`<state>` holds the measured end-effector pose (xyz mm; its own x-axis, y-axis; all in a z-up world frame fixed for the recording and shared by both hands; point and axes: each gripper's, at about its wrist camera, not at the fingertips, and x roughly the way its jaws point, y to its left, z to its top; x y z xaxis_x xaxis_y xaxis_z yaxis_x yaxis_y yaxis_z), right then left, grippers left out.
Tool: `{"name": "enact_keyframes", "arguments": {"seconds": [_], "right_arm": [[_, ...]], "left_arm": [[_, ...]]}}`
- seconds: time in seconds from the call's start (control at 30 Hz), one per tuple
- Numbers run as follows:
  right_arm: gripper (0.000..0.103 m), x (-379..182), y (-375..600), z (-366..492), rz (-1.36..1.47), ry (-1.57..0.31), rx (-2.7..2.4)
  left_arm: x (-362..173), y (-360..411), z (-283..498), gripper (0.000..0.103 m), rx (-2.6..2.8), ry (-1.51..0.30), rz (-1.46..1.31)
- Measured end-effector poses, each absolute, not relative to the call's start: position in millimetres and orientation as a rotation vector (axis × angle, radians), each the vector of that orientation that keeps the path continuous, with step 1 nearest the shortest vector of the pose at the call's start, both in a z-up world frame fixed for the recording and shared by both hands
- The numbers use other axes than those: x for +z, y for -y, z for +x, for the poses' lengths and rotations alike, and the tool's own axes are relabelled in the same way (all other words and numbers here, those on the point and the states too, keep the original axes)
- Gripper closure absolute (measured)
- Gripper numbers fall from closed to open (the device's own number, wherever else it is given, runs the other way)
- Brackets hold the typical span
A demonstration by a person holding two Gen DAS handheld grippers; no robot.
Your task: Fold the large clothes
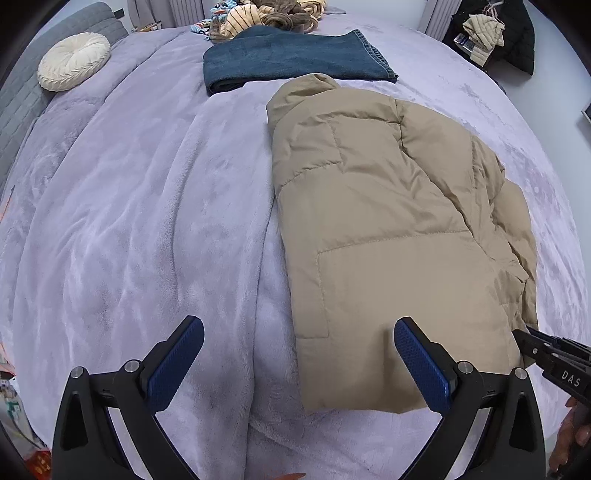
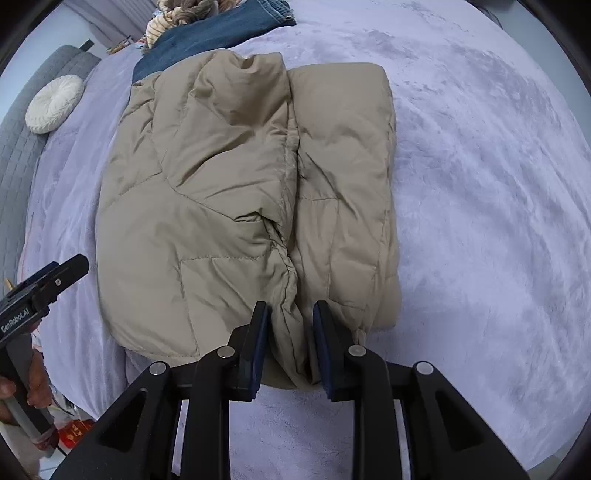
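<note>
A tan puffer jacket [image 1: 384, 229] lies on the lilac blanket [image 1: 147, 221], its sides folded in over the middle. It also shows in the right wrist view [image 2: 229, 192]. My left gripper [image 1: 299, 350] is open and empty, hovering over the jacket's near left hem corner. My right gripper [image 2: 290, 336] is shut on the jacket's bottom hem, where the folded edges meet. The right gripper's tip shows in the left wrist view [image 1: 532, 339] at the jacket's right hem. The left gripper shows at the left edge of the right wrist view [image 2: 55, 277].
Folded dark blue jeans [image 1: 295, 59] lie beyond the jacket's collar. A heap of mixed clothes [image 1: 266, 14] sits behind them. A round cream cushion [image 1: 74, 61] rests by the grey headboard [image 1: 22, 96]. Dark coats [image 1: 498, 33] hang at the far right.
</note>
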<state>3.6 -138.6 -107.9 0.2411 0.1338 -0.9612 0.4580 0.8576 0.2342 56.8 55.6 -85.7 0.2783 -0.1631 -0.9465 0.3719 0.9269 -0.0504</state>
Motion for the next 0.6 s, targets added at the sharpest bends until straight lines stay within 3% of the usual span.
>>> {"name": "enact_keyframes", "arguments": {"seconds": [0.1, 0.17, 0.6], "right_arm": [[0.071, -96, 137, -3, 0.552, -1.299, -0.248], [0.062, -84, 135, -5, 0.542, -1.279, -0.252], [0.05, -24, 119, -23, 0.477, -1.188, -0.215]], "left_arm": [[-77, -60, 48, 0.0, -0.379, -1.232, 0.189], [-69, -62, 44, 0.0, -0.389, -1.225, 0.173], [-12, -63, 1, 0.0, -0.332, -1.141, 0.148]]}}
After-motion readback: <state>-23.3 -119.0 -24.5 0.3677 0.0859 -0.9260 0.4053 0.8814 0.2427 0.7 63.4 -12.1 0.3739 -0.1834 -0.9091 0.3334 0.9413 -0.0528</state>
